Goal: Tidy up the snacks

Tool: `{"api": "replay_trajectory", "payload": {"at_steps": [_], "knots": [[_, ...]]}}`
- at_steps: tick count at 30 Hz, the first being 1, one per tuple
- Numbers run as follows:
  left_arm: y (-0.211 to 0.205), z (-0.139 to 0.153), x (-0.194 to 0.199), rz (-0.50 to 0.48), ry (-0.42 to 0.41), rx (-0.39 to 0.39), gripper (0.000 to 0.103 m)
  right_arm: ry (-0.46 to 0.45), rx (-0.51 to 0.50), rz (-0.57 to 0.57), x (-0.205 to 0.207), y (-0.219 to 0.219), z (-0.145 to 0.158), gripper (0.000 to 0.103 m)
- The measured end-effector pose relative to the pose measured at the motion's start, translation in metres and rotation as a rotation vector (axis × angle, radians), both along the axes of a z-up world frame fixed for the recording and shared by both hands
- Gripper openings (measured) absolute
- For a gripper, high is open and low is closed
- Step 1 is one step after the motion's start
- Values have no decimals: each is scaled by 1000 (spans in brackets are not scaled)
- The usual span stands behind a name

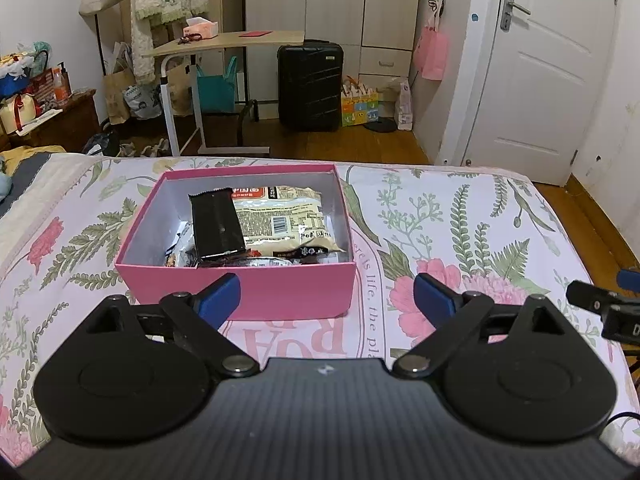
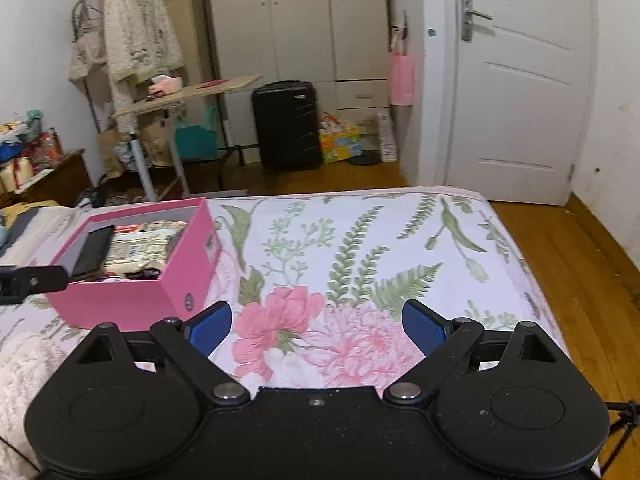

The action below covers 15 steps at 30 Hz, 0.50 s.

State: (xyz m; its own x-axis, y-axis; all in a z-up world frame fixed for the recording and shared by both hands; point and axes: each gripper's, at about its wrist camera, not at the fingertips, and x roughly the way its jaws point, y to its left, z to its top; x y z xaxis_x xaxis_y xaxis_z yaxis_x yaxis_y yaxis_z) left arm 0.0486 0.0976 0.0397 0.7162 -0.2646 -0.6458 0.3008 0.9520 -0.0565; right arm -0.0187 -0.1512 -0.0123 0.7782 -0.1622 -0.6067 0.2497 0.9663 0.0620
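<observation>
Since snack packets [image 1: 256, 224] lie in pink box [image 1: 248, 292] on bed [image 1: 460, 220], we judge them light, crinkly, slippery; pinch flat edges. Left hand-held gripper [image 1: 326, 294] and right hand-held gripper [image 2: 316, 326] both spread apart, empty.

Matt pink cardboard box [image 1: 236, 288], glossy wrappers [image 1: 280, 220]

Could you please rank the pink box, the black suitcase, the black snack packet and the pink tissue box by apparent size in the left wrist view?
1. pink box, nearest the camera
2. black suitcase, far away, so true size is unsure
3. black snack packet
4. pink tissue box
</observation>
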Motion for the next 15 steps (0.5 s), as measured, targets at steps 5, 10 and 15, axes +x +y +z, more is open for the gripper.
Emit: {"api": "replay_trajectory", "payload": {"at_steps": [5,10,15], "knots": [[2,1,-3,40,-5,-3,94,13,-15,-16,0,2,1,95],[1,1,-5,37,-16,14,94,24,-23,-38,0,4,4,95],[-6,-1,-10,18,-29,46,94,60,-49,-63,0,4,5,95]]}}
